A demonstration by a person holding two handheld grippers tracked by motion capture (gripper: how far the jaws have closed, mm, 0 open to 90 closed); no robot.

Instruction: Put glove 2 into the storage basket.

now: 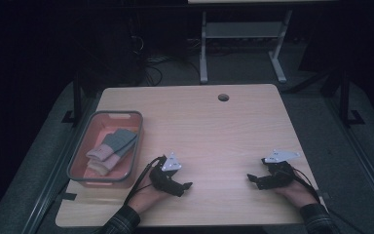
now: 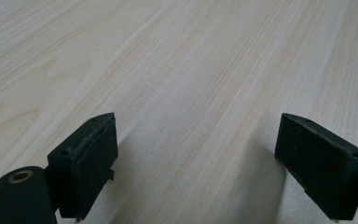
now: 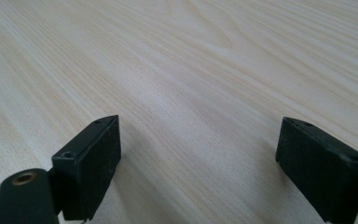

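Two socks (image 1: pixel 111 147), one grey and one pinkish, lie folded together inside the basket (image 1: pixel 137 127) at the left of the tabletop (image 1: pixel 224 131); they are the things nearest the left tool (image 1: pixel 182 186). The basket stands just beside that tool, while the right tool (image 1: pixel 252 179) rests well apart from it near the tabletop's right edge. Both hands sit low at the near edge, tools pointing inward toward each other. Judged from this layout, the step in hand is a reach to the basket. To do it well, the left tool should swing over the near rim, come down from above, and close on the upper grey sock alone, so the pair is not dragged out together or the basket tipped. In the left gripper view the left tool's jaws stand wide apart over bare wood, holding and touching nothing between them. The right gripper view shows the right tool's jaws equally spread, also empty above the wood grain.
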